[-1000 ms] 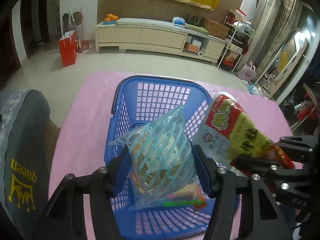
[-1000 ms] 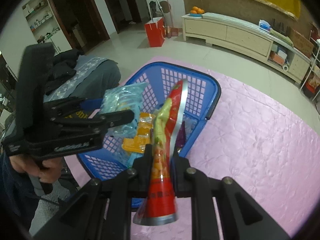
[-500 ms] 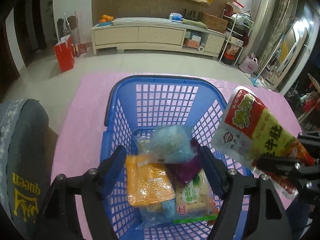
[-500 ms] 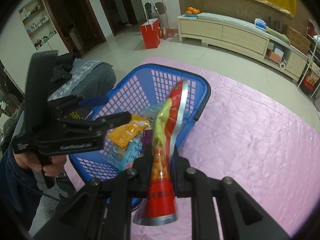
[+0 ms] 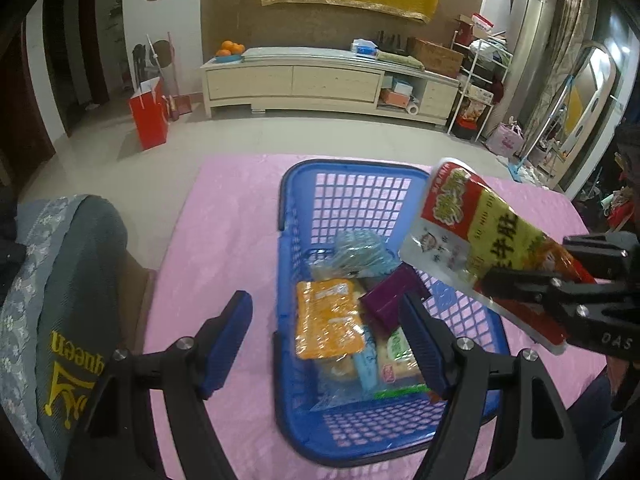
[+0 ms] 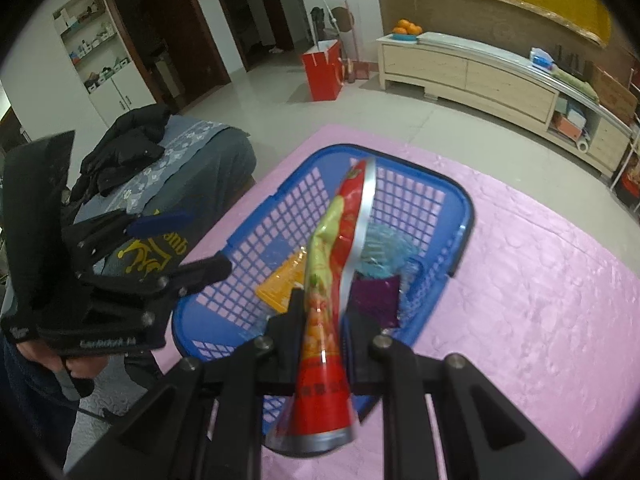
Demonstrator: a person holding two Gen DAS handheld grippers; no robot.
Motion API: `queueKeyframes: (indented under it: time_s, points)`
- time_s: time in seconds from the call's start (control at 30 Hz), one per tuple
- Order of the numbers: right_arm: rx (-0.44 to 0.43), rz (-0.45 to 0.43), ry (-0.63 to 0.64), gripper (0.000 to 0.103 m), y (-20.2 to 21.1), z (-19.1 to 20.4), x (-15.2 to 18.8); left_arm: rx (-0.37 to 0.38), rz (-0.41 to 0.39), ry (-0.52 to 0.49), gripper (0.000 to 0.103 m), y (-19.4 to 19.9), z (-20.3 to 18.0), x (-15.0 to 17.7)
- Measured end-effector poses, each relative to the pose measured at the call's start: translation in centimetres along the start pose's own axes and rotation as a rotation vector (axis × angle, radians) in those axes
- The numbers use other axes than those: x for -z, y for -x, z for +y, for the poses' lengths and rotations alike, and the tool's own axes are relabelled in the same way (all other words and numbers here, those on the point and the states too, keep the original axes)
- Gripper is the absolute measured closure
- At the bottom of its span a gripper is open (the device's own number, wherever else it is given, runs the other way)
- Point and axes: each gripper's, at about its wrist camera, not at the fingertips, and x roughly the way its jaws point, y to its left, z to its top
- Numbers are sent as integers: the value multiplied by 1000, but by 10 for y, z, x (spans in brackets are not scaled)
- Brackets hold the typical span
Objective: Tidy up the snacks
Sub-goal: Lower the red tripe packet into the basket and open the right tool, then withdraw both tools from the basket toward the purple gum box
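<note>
A blue plastic basket (image 5: 348, 170) stands on the pink tablecloth (image 5: 224, 216) and holds several snack packs: a light blue bag (image 5: 358, 250), an orange pack (image 5: 326, 324) and a purple pack (image 5: 386, 300). My left gripper (image 5: 326, 340) is open and empty above the basket's near left side. My right gripper (image 6: 320, 312) is shut on a red and yellow snack bag (image 6: 340, 260), held above the basket's right edge. That bag also shows in the left wrist view (image 5: 480, 236). The basket also shows in the right wrist view (image 6: 460, 248).
A grey cushioned chair (image 5: 52, 292) stands against the table's left side. Beyond the table are the tiled floor, a red paper bag (image 5: 148, 116) and a long low cabinet (image 5: 328, 80). Pink cloth lies bare to the right of the basket (image 6: 540, 300).
My left gripper let go of the light blue bag, which now lies in the basket, then opened and pulled back to the left. My right gripper moved the red bag over the basket.
</note>
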Motion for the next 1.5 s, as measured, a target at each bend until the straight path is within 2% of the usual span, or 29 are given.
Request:
queueKeyframes:
  time_s: [0.37,0.47,0.57,0.63,0.7,0.97,1.1,1.2,1.47,1.5]
  points:
    - [-5,41,38,82,-42,14,-18,-27,24,32,30,1,22,13]
    - [19,54,59,81,-50,15,-18,-31,26,34,30,1,23,14]
    - [56,66,86,64,-58,17,-20,-24,26,50,30,0,23,13]
    - [98,54,105,35,-59,18,-20,-26,29,52,30,0,22,15]
    - [119,33,112,28,-55,18,-19,-25,31,57,30,0,22,17]
    - [141,-27,71,26,-16,6,-15,-35,10,60,30,10,16,19]
    - [156,-50,59,21,8,0,-9,-15,-11,51,30,17,6,16]
    - [168,-59,59,21,23,-6,-1,8,-19,42,30,23,-7,11]
    - [210,-63,24,20,56,-35,24,16,-49,4,30,33,-44,10]
    - [219,-55,27,19,57,-38,28,14,-49,-4,27,31,-48,10]
